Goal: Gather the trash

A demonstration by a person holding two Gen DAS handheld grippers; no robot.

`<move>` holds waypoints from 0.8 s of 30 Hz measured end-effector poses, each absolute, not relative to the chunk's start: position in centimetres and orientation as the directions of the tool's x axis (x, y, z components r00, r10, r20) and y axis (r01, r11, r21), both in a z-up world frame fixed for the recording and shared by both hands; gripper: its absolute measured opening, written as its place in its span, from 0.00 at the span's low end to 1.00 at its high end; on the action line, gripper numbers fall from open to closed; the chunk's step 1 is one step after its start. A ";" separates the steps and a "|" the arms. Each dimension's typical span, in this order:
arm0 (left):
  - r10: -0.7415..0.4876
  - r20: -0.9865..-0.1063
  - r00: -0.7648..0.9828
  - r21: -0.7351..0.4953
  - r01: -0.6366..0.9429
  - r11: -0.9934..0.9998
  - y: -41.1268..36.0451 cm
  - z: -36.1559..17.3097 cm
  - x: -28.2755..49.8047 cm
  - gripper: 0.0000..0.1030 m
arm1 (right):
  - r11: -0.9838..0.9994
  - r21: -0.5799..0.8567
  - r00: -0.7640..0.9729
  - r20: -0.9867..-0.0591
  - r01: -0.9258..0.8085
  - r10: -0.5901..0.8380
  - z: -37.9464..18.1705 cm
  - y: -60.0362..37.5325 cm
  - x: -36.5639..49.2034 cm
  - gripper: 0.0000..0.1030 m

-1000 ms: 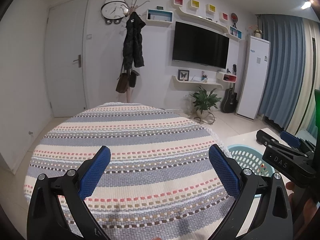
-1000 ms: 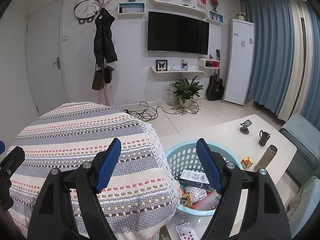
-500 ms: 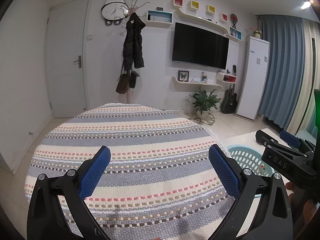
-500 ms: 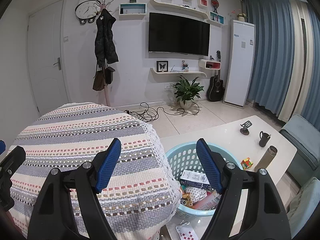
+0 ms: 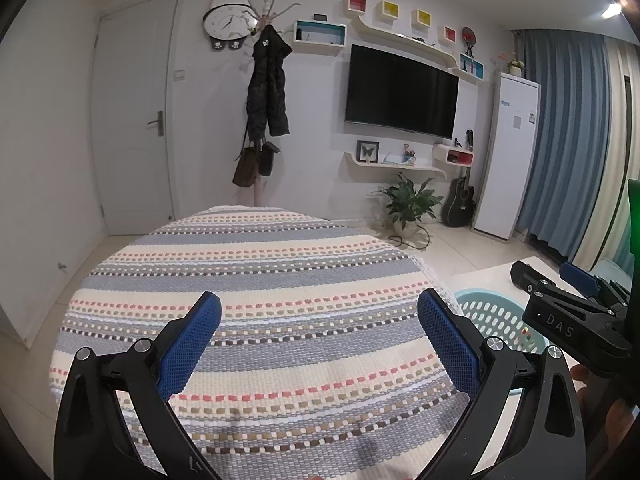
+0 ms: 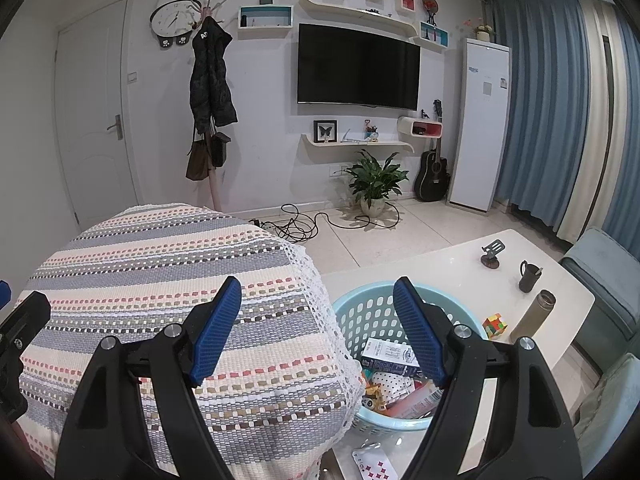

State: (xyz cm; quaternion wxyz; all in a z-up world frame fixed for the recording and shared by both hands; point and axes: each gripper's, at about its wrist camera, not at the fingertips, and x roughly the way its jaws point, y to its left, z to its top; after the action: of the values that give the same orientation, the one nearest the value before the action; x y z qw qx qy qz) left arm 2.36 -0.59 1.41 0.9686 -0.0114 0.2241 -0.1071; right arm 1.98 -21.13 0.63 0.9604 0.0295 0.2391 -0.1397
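- The left gripper (image 5: 318,328), black-framed with blue textured pads, hangs over a striped woven cloth (image 5: 280,280) in bands of grey, cream, pink and tan; its jaws are spread wide with nothing between them.
- The right gripper (image 6: 318,322), of the same make, has its jaws spread too, holding nothing. Its left pad sits over the striped cloth (image 6: 160,280) and its right pad over the basket.
- A pale blue perforated plastic basket (image 6: 360,312) stands on a white glossy low table (image 6: 440,268), pressed up against the lacy white edge of the cloth.
- The trash lies inside that basket: a white and dark blue printed carton (image 6: 390,356), a polka-dot wrapper (image 6: 390,384), a pink tube-like packet (image 6: 416,400) and some yellow scraps (image 6: 374,396).
- A playing card with red diamonds (image 6: 374,466) lies on the table just in front of the basket, outside it.
- Further along the table stand a multicoloured puzzle cube (image 6: 495,325), an olive metal flask (image 6: 534,316), a dark mug (image 6: 529,276) and a small dark phone stand (image 6: 491,256), all apart from the basket.
- From the left side, the basket (image 5: 496,320) shows just beyond the cloth's edge, with the right gripper (image 5: 560,288) reaching above it.
- Behind, a black wall-mounted television (image 6: 358,66), a potted green plant (image 6: 374,180) and a black guitar (image 6: 432,172) line the far wall.
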 end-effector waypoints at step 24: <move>-0.197 -0.415 0.888 -0.078 0.182 0.980 0.1 1.9 2.0 0.93 | 0.968 -0.023 0.858 -0.457 0.251 -0.234 1.0 -19.8 2.3 0.72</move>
State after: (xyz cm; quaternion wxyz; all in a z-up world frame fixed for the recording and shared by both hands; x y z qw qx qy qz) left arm 2.02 0.06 1.89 0.9715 -0.0184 0.2153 -0.0976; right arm 2.35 -19.78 1.02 0.9638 0.0188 0.2344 -0.1258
